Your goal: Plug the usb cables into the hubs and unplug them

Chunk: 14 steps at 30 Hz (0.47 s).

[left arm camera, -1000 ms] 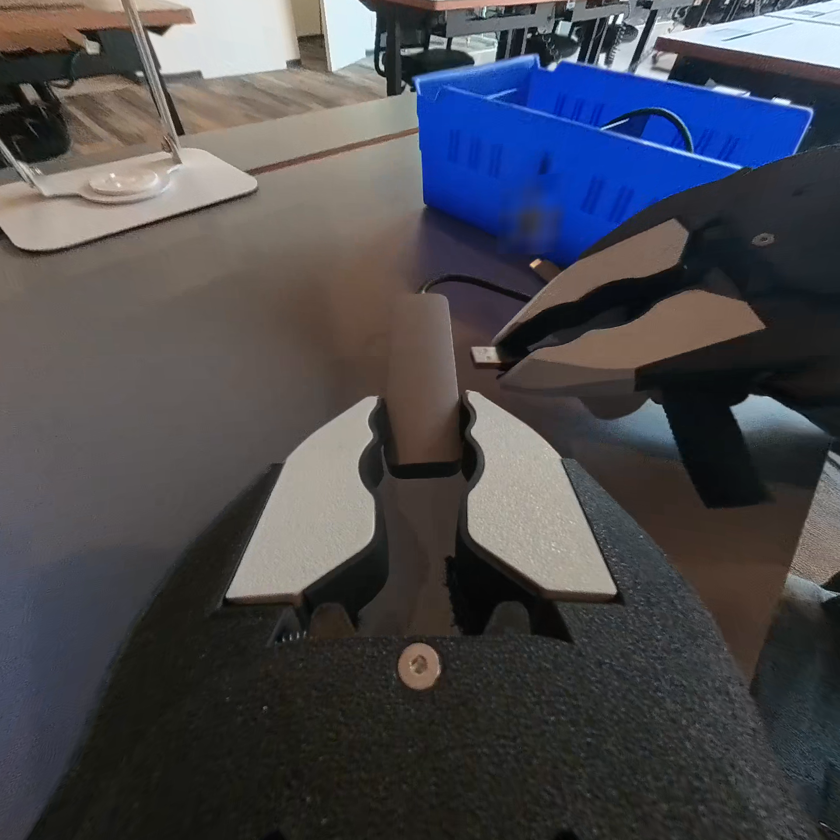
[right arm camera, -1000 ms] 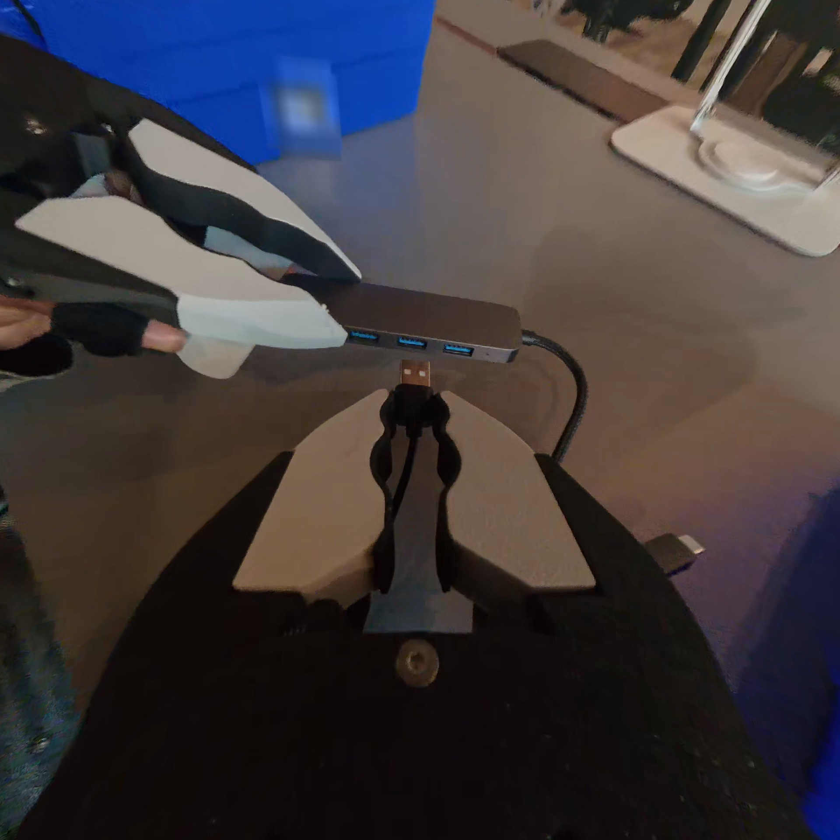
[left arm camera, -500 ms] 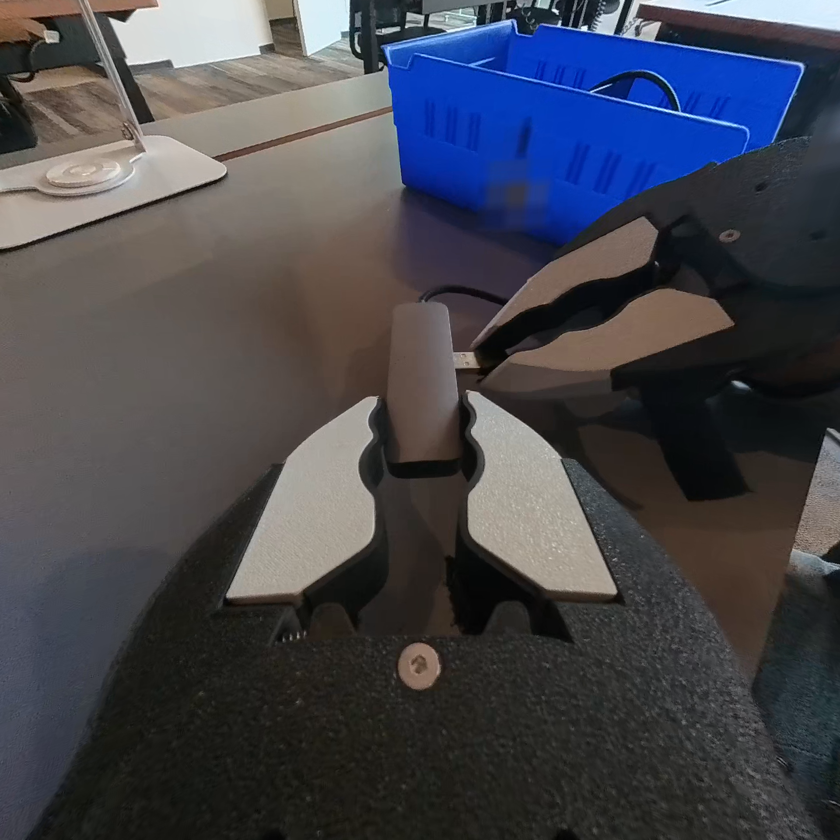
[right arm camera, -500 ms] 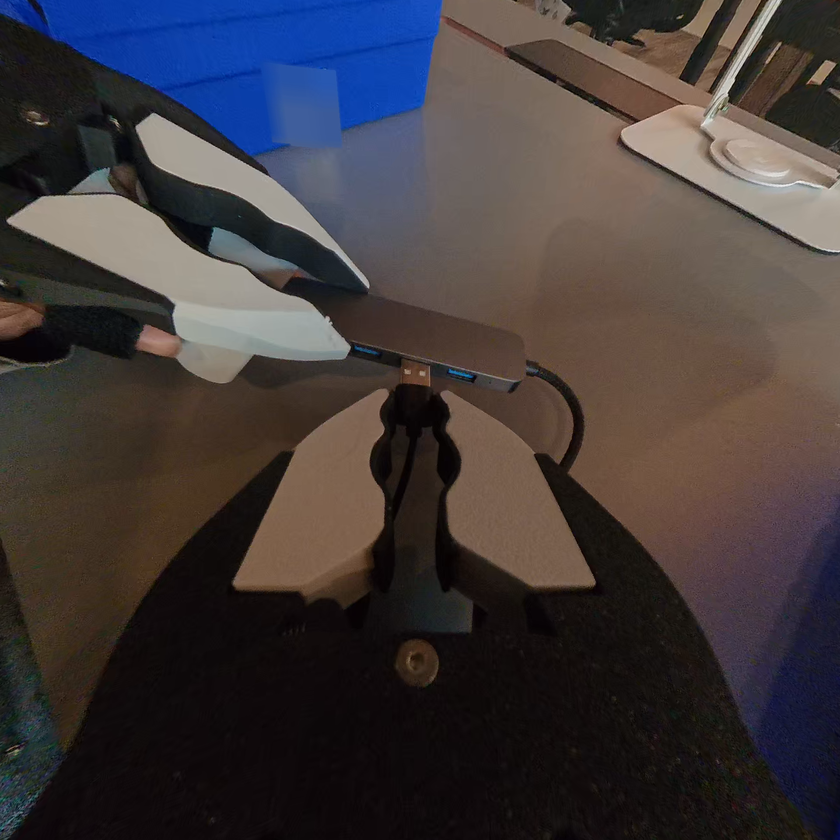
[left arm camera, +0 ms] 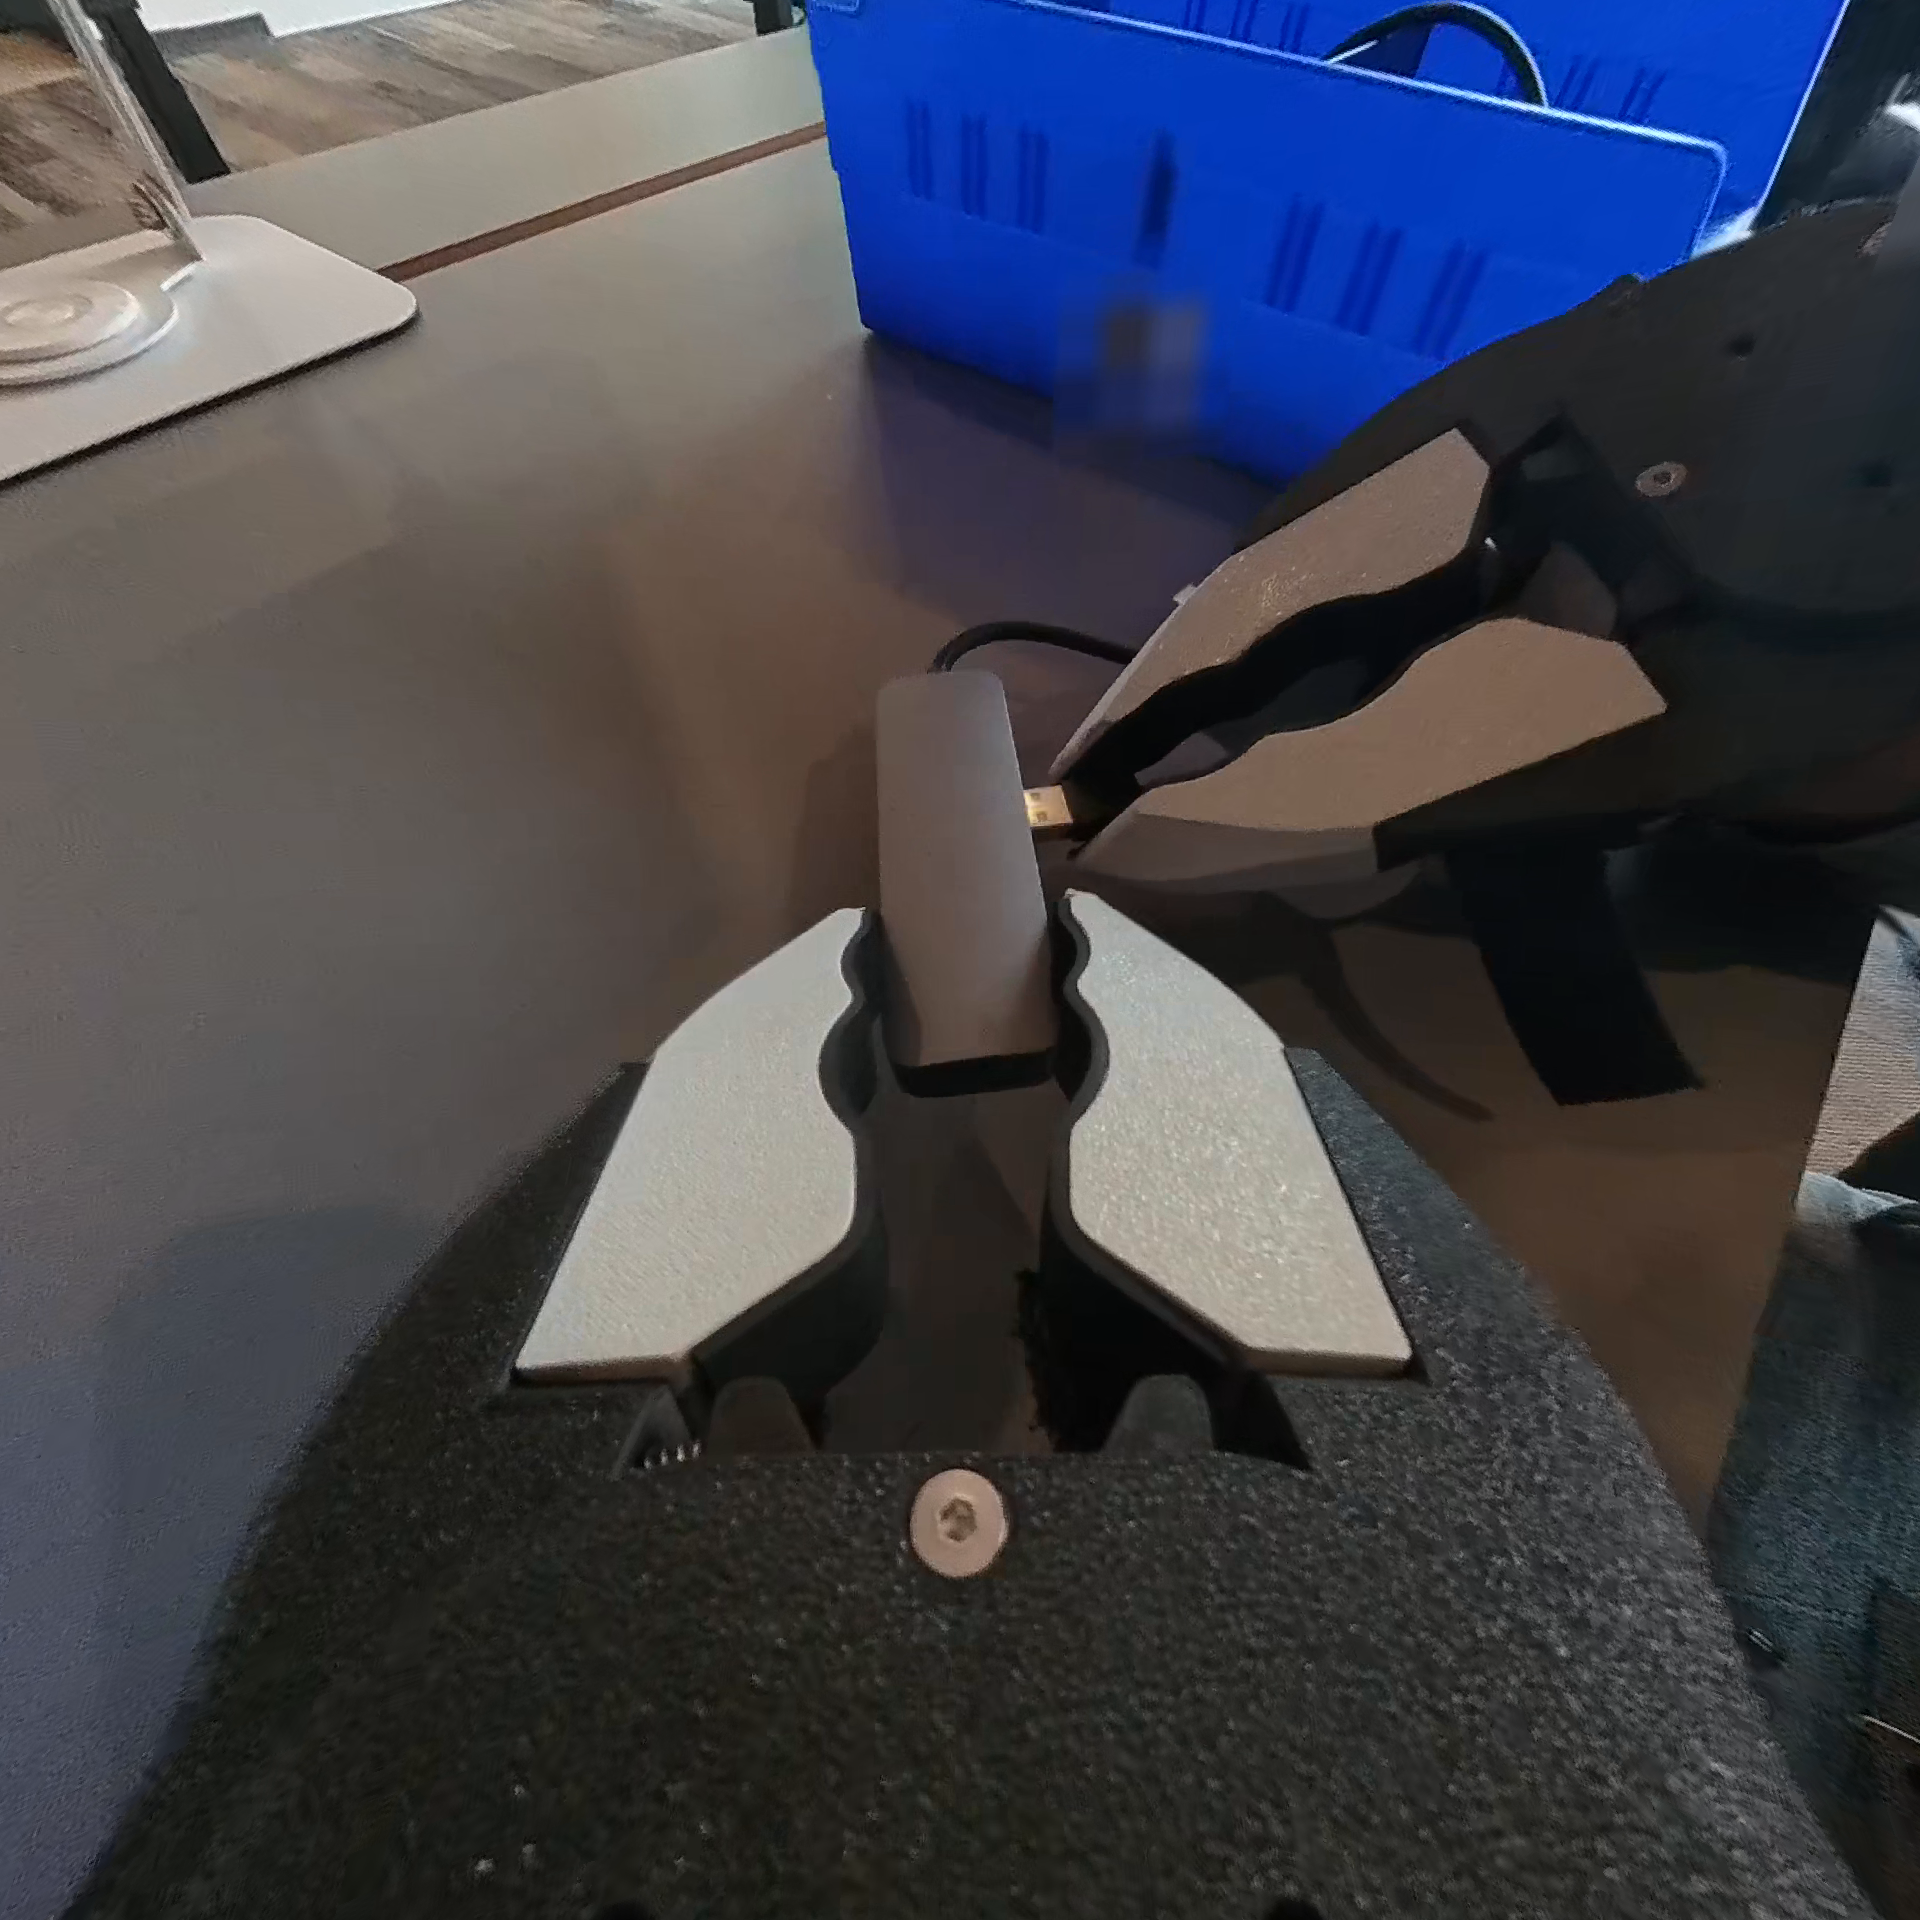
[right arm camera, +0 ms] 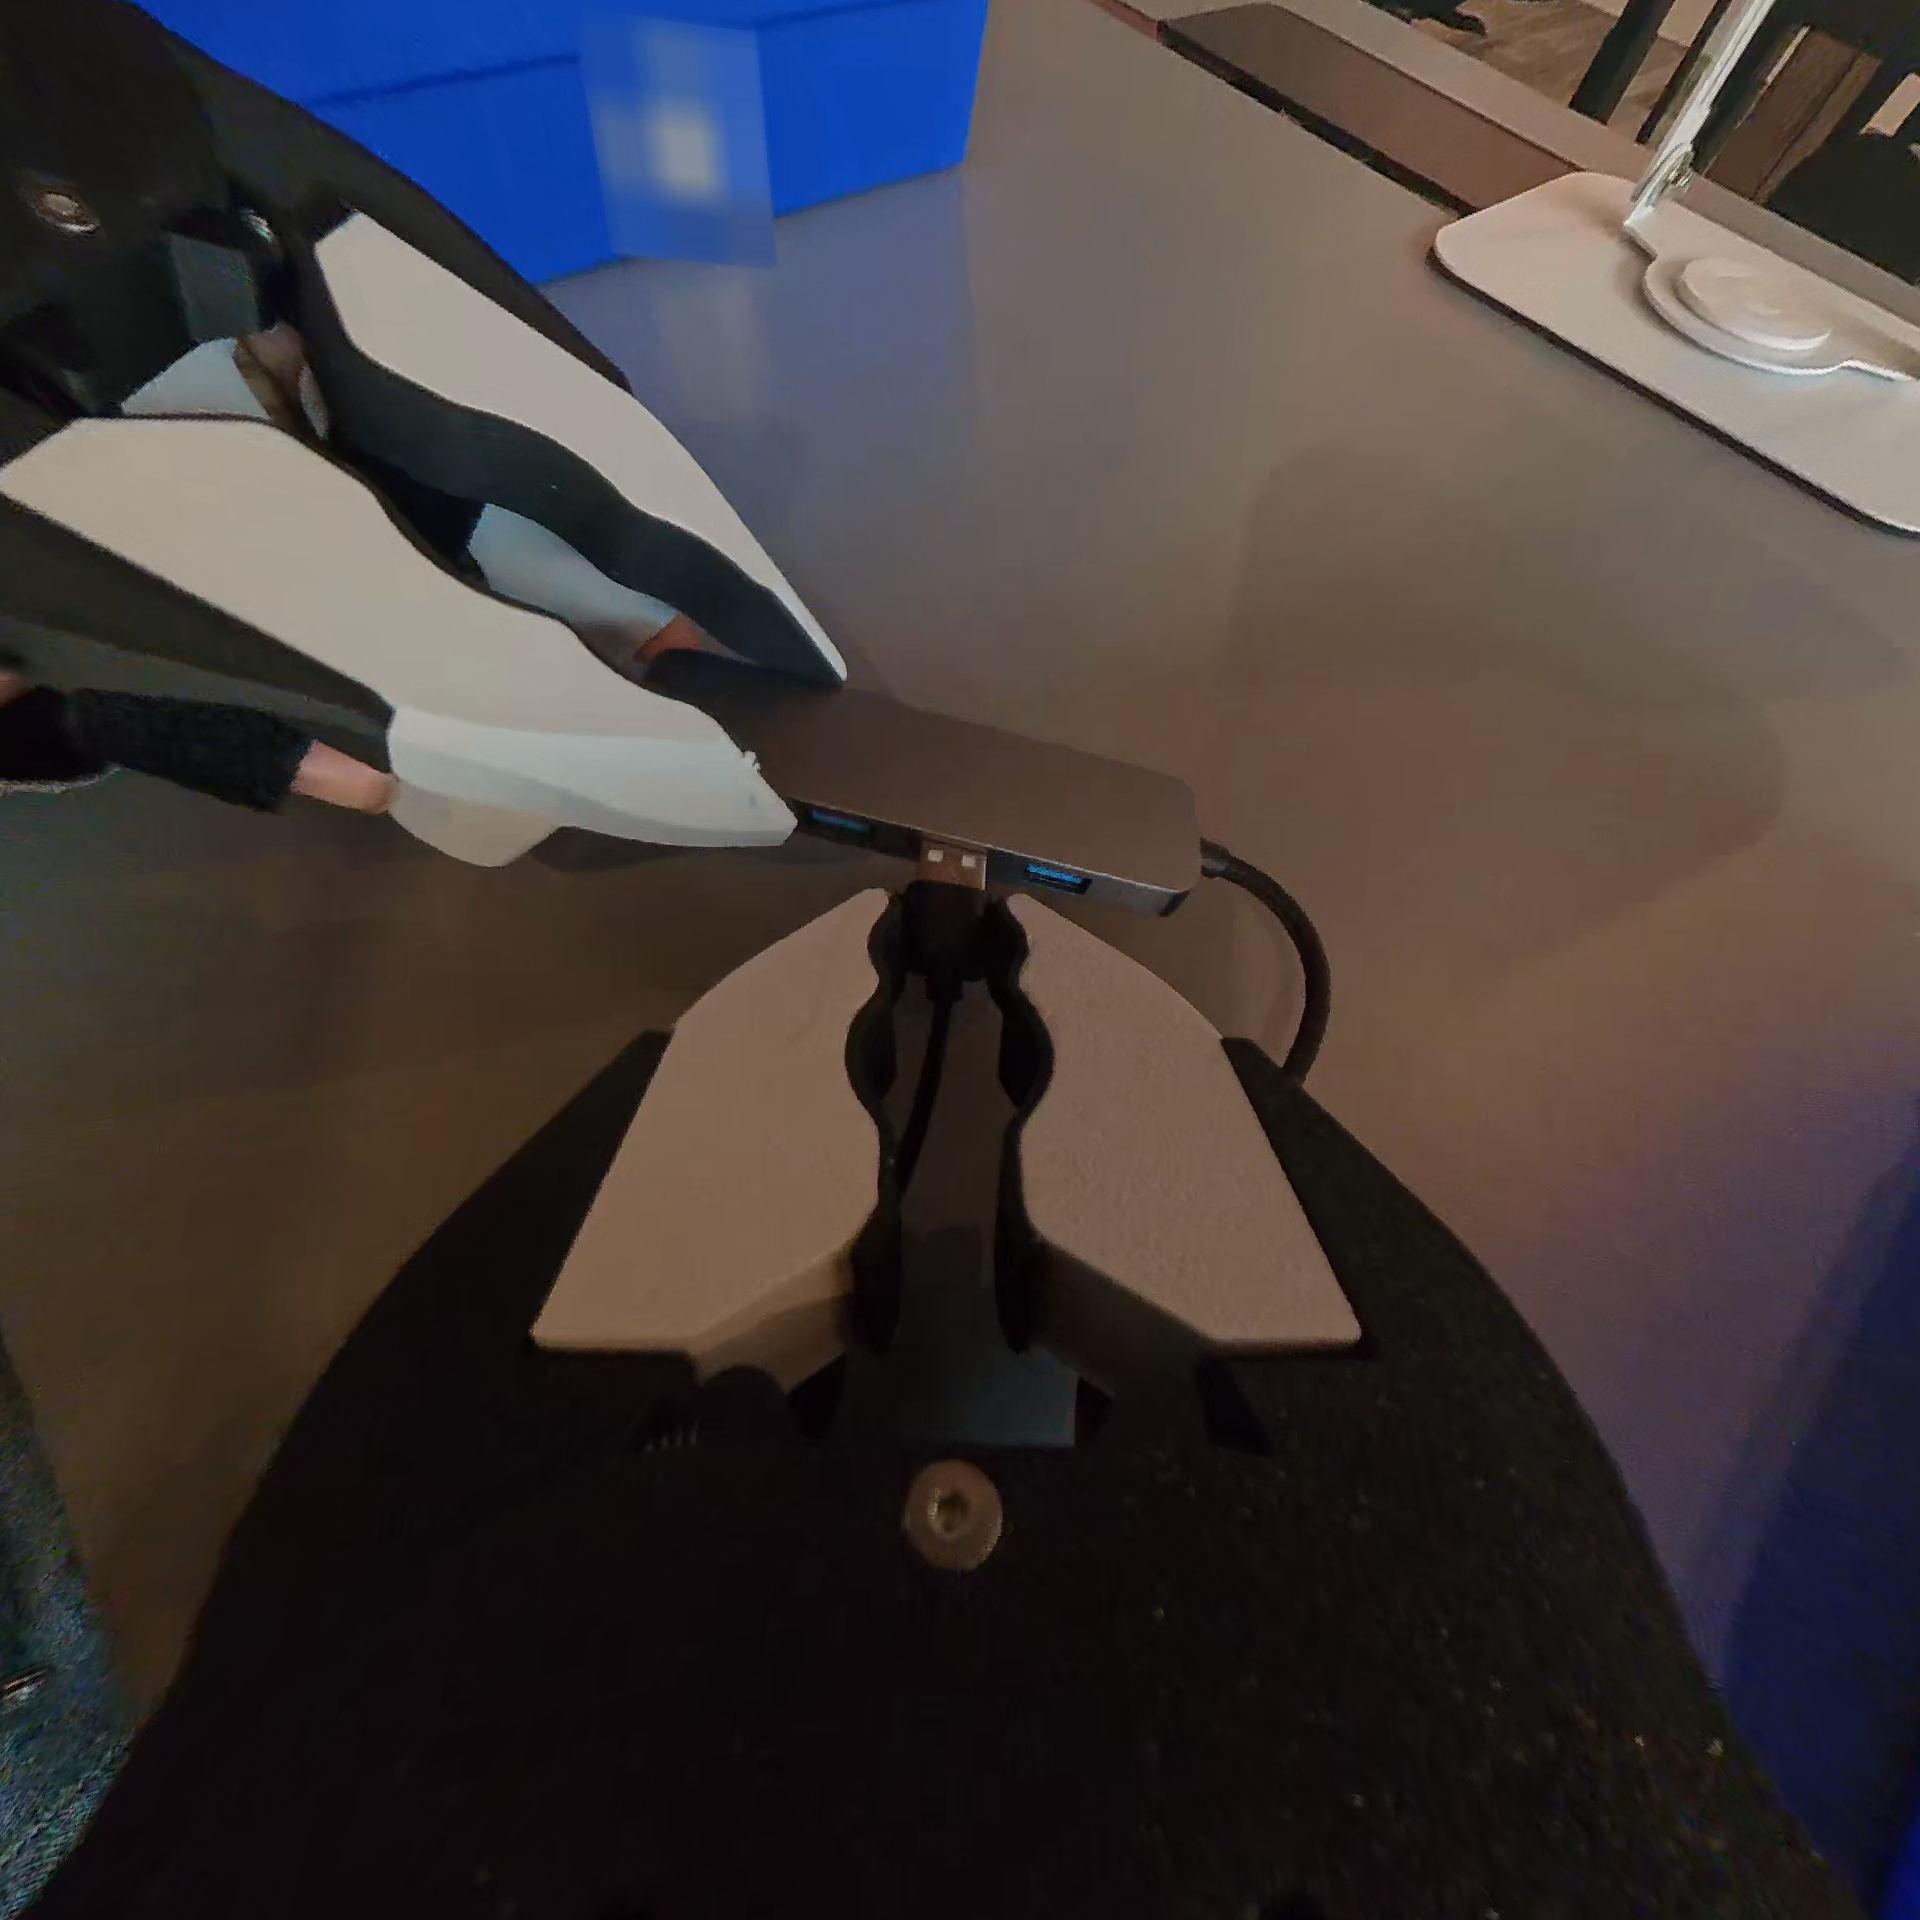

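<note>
your left gripper [left arm camera: 961, 935] is pinching one end of the grey hub [left arm camera: 956, 862], and the hub sticks out over the dark table [left arm camera: 416, 727]. your right gripper [right arm camera: 951, 914] is squeezed on the black usb plug [right arm camera: 953, 864]. the plug's metal tip is at the middle port on the hub's side, partly in. a blue bin [left arm camera: 1195, 239] sits behind, and a white stand [right arm camera: 1683, 312] is off to the side.

No readable writing, brand, number or sign is showing in either view. A label on the blue bin [left arm camera: 1195, 208] is lying under a blur patch, so nothing on it can be made out. The hub [right arm camera: 966, 764] is showing plain grey faces with no marking.
</note>
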{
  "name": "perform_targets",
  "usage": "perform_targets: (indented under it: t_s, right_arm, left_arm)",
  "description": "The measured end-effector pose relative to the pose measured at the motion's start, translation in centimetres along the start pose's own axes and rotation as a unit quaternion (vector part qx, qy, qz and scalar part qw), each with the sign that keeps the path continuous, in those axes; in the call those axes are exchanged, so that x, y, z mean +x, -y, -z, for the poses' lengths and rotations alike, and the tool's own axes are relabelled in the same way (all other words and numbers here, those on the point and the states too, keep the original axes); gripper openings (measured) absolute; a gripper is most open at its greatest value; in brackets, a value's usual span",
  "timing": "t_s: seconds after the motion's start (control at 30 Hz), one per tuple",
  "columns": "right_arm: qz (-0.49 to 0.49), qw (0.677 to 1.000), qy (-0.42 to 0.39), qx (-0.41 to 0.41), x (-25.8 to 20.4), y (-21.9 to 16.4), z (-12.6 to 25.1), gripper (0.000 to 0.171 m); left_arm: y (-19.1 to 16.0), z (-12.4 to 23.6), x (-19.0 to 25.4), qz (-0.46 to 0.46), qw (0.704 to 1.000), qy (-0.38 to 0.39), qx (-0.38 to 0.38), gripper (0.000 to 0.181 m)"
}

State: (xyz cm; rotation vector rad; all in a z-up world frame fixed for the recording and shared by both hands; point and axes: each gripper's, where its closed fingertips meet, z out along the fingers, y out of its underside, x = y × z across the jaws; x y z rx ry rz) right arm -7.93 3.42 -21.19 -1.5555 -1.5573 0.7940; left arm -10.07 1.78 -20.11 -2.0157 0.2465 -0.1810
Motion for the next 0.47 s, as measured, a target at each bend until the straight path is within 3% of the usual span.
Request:
perform_targets:
  t_s: [0.47]
  right_arm:
    - [0.033,0.999,-0.018,-0.029,-0.4,-0.6,-0.5,0.014]
  left_arm:
    - [-0.1,1.0,0.8,-0.059,0.998,-0.006,0.003,0.032]
